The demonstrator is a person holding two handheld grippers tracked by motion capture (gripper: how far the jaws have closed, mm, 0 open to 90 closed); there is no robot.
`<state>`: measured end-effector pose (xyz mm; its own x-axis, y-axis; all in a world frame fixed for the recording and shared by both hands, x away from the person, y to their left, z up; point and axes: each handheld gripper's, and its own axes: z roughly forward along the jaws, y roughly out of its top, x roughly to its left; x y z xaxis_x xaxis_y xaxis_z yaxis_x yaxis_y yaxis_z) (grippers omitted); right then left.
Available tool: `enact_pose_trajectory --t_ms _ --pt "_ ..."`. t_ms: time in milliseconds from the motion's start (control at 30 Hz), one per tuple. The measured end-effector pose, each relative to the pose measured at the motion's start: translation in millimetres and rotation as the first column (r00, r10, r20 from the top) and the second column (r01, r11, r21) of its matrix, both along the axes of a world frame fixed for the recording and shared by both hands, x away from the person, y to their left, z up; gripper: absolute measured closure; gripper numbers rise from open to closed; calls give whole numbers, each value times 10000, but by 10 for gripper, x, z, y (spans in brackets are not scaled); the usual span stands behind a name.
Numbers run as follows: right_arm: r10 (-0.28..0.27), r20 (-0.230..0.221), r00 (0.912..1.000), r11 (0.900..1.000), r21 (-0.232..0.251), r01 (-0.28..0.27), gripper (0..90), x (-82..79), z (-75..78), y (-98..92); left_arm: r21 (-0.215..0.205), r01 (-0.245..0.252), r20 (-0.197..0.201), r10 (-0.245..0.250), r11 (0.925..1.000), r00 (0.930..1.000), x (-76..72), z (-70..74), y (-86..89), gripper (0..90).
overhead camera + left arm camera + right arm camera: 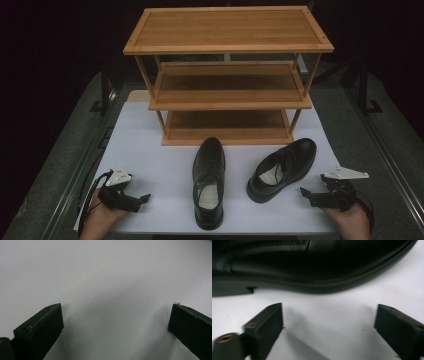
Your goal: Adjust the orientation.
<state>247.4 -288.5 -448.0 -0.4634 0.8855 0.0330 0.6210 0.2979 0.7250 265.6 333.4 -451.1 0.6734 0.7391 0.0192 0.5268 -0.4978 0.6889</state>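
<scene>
Two black leather dress shoes lie on the white table [150,150]. The left shoe [209,181] points straight away from me, and the right shoe [282,168] is angled toward the far right. Behind them stands a three-tier wooden shoe rack [227,75] with bare shelves. My left gripper [145,198] rests near the front left edge, open, with bare white surface between its jaws [116,315]. My right gripper [303,191] sits at the front right, open and aimed at the right shoe, whose sole and side [312,267] lie just beyond its fingertips [329,312].
The table's front edge runs just under both hands. Dark floor and metal rails [385,145] flank the table on both sides. White surface lies between the left gripper and the left shoe.
</scene>
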Motion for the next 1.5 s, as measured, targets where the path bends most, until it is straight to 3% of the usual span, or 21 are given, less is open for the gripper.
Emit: enact_pose_trajectory --t_ms 67,200,233,267,333,367,400,500,700,833,1133,1300,1500 --pt "-174 171 9997 9998 18 174 164 7 56 -15 -4 -1 7 1 10000 10000 0 -1 0 0" --pt "-330 222 9992 9990 302 323 388 30 153 -72 -11 -12 9 12 10000 10000 -1 -2 0 0" --pt "-330 222 9992 9990 302 323 388 30 153 -72 -11 -12 9 12 10000 10000 -1 -2 0 0" --pt "-421 202 9989 9981 469 411 531 75 204 -113 -15 -11 2 11 10000 10000 -1 -1 1 0" --pt "-333 217 9992 9973 657 318 649 122 243 -137 -25 -12 3 12 10000 10000 -1 -2 2 0" --pt "-333 217 9992 9973 657 318 649 122 243 -137 -25 -12 3 12 10000 10000 -1 -2 2 0" --pt "-326 269 9991 9973 663 308 760 189 297 -161 -27 -11 16 11 10000 10000 -2 -3 2 0" --pt "-356 318 9989 9970 694 334 891 269 351 -192 -26 -13 7 13 10000 10000 0 -3 2 0" --pt "-539 97 9985 9963 682 531 897 443 355 -255 -25 -12 5 12 10000 10000 0 -3 2 0" --pt "-971 90 9952 9930 684 962 898 672 341 -362 -33 -11 12 11 10000 10000 -1 -3 2 0" --pt "-1396 14 9902 9858 941 1388 898 1072 285 -530 -43 -20 29 20 10000 10000 0 -4 1 0" --pt "-1523 -56 9883 9815 1162 1519 899 1237 222 -577 -43 -22 25 22 10000 10000 0 -4 0 0" --pt "-1489 -347 9882 9836 975 1516 899 1374 160 -548 -45 -20 15 20 10000 10000 1 -4 0 0"
